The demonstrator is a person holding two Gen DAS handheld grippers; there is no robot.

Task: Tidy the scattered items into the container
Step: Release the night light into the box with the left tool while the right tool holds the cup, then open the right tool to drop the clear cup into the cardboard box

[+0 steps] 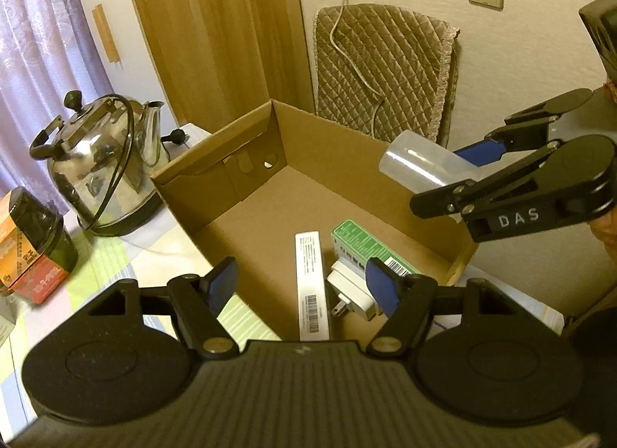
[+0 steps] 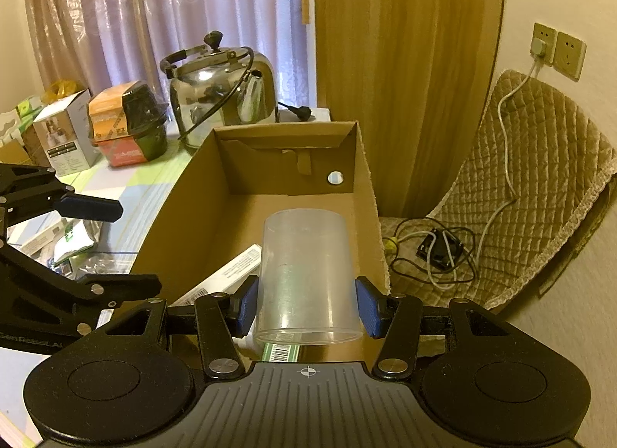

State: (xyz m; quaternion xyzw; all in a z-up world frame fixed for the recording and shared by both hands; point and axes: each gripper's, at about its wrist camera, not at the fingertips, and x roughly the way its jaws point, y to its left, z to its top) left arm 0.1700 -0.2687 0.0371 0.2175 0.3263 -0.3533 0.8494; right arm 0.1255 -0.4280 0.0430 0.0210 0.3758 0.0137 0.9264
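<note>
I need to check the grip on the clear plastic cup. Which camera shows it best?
The right wrist view: the clear plastic cup fills the centre, pinched between the right gripper pads above the cardboard box. The left wrist view shows the cup smaller, side-on, partly hidden by that gripper's fingers.

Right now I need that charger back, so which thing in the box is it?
Look in the cardboard box, at its near end. The white plug lies between a long white box and a green box; it alone has metal prongs.
</note>
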